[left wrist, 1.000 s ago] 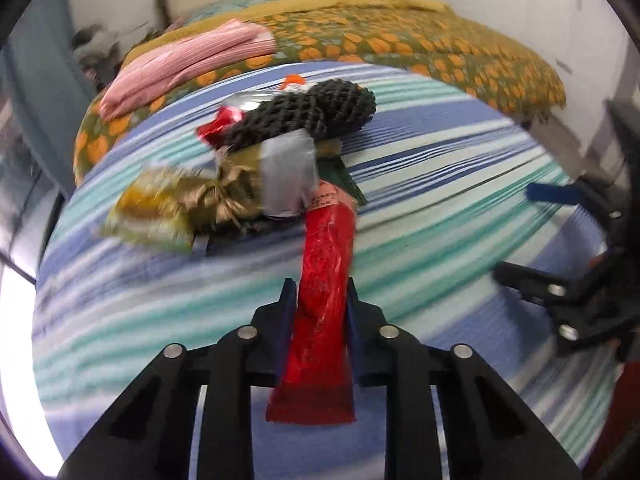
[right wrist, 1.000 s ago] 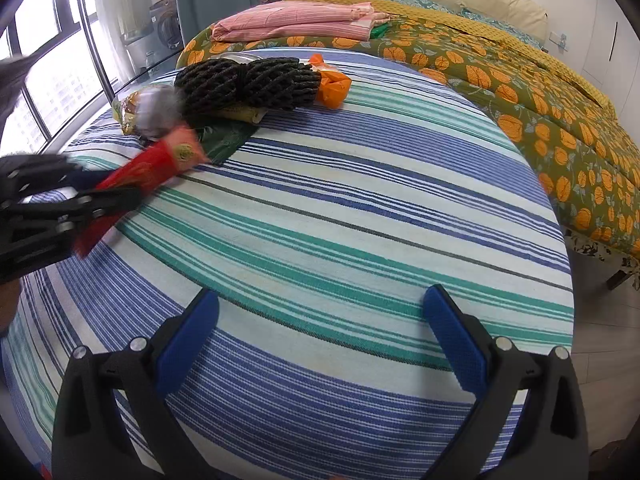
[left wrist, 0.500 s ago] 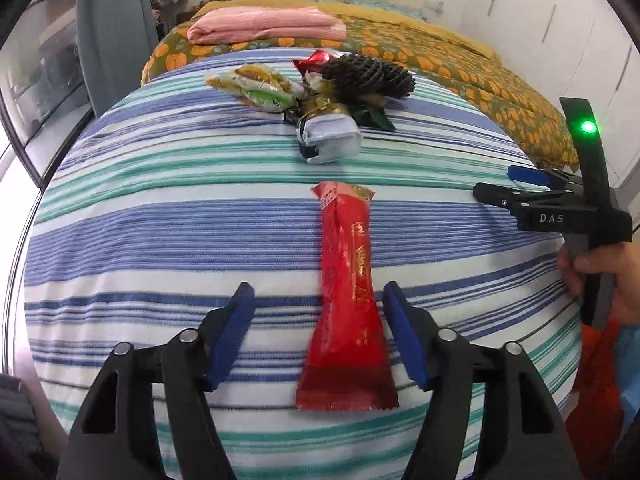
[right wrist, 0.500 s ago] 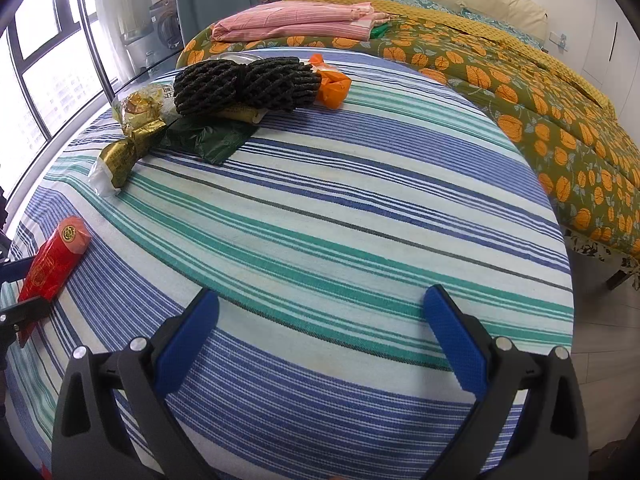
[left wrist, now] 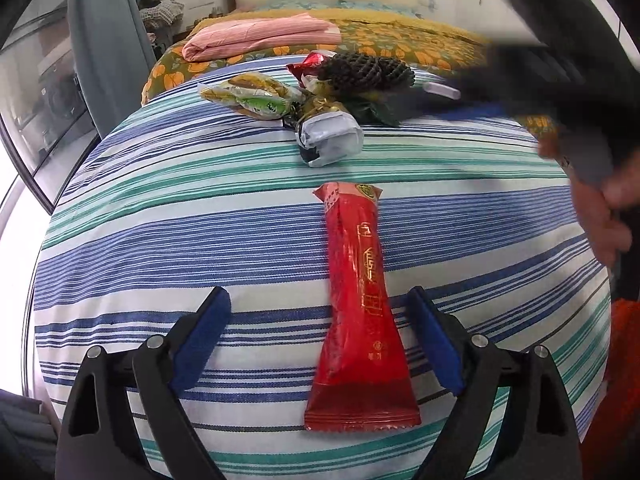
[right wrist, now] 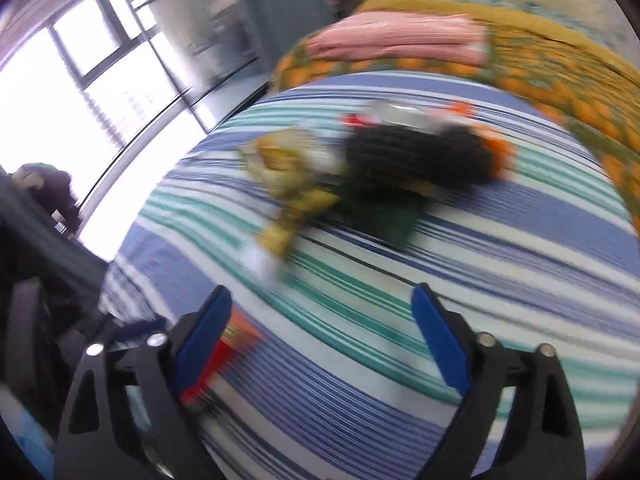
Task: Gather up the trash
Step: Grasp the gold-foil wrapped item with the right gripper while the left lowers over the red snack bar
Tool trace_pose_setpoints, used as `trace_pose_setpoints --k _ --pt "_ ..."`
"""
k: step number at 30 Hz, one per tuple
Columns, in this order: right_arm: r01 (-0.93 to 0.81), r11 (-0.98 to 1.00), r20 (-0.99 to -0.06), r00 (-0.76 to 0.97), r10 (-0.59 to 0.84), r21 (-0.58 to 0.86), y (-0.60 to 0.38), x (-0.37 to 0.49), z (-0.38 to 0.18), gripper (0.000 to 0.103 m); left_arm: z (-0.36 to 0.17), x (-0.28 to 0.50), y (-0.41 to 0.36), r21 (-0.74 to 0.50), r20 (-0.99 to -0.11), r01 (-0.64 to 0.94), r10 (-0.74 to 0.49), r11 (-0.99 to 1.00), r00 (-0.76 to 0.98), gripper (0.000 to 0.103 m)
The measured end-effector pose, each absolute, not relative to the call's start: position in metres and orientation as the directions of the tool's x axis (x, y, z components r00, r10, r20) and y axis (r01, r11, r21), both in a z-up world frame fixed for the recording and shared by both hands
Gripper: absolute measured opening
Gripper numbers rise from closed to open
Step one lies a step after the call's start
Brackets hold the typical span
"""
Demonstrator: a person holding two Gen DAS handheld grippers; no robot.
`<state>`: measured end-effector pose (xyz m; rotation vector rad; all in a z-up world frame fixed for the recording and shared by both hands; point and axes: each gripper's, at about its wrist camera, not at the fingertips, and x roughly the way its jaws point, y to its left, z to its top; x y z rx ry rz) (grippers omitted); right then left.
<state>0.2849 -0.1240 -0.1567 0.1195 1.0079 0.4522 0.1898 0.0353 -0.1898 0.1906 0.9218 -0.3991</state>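
The striped surface (left wrist: 160,216) carries everything relevant here; a bed (left wrist: 420,46) lies beyond it.

The trash pile (left wrist: 320,96) sits at the far side of the surface, straight ahead of your left tongs (left wrist: 320,336) and well apart from them. It comprises a black mesh sleeve (left wrist: 366,72), a green-and-yellow snack bag (left wrist: 256,98), a grey-white wrapper (left wrist: 332,140) and smaller foil scraps. In the right wrist view the same pile appears blurred, ahead of the right tongs (right wrist: 322,336) and slightly to their left.

The red wrapper (left wrist: 358,304) lies flat on the surface, apart from the pile. Its long axis runs along the pointing direction of the left tongs, crimped wide end nearest you, narrow end toward the pile. It lies between the two left pads, closer to the right-hand one, touching neither.

Left tongs: the jaws have just been opening and stand wide, nothing gripped.

Right tongs: the jaws have just been closing, yet a wide gap remains and only striped cloth shows between them. The red wrapper appears just beyond their left pad.

Judgement: your right tongs are extended toward the pile and are the better placed for the next pick. Approach the nearest piece, the grey-white wrapper, across its short axis.
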Motion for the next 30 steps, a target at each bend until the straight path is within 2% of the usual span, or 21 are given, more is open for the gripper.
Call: trace_pose_setpoints --k 4,6,8,12,17,20,22,24,30 --pt "-0.293 0.902 -0.815 0.402 0.418 0.319 -0.094 0.318 -0.169 0.061 -0.190 0.189 0.036 -0.011 -0.803 0.408 -0.251 0.913 0.540 0.088" --pt "-0.261 0.901 -0.826 0.372 0.425 0.346 -0.093 0.326 -0.178 0.035 -0.190 0.189 0.036 -0.013 -0.803 0.406 -0.252 0.914 0.541 0.088" --pt "-0.252 0.891 -0.813 0.370 0.450 0.378 -0.100 0.323 -0.178 0.034 -0.190 0.189 0.037 -0.019 -0.801 0.405 -0.256 0.914 0.541 0.088" --pt "-0.302 0.887 -0.807 0.384 0.449 0.350 -0.126 0.291 -0.161 0.034 -0.189 0.188 0.039 -0.032 -0.798 0.406 -0.268 0.913 0.539 0.089" --pt "-0.308 0.861 -0.818 0.297 0.492 0.405 -0.183 0.232 -0.161 0.034 -0.189 0.188 0.039 -0.036 -0.798 0.407 -0.272 0.913 0.538 0.090" --pt "-0.281 0.876 -0.842 0.275 0.464 0.391 -0.204 0.202 -0.169 0.034 -0.189 0.189 0.041 -0.059 -0.797 0.415 -0.293 0.908 0.528 0.092" --pt "-0.266 0.890 -0.851 0.286 0.440 0.370 -0.219 0.186 -0.173 0.037 -0.188 0.189 0.041 -0.071 -0.796 0.416 -0.303 0.906 0.524 0.092" --pt "-0.247 0.912 -0.854 0.337 0.397 0.326 -0.232 0.172 -0.169 0.052 -0.187 0.189 0.040 -0.069 -0.800 0.420 -0.302 0.905 0.518 0.092" --pt "-0.236 0.946 -0.845 0.436 0.309 0.224 -0.235 0.157 -0.152 0.061 -0.179 0.190 0.031 -0.091 -0.801 0.423 -0.319 0.901 0.507 0.092"
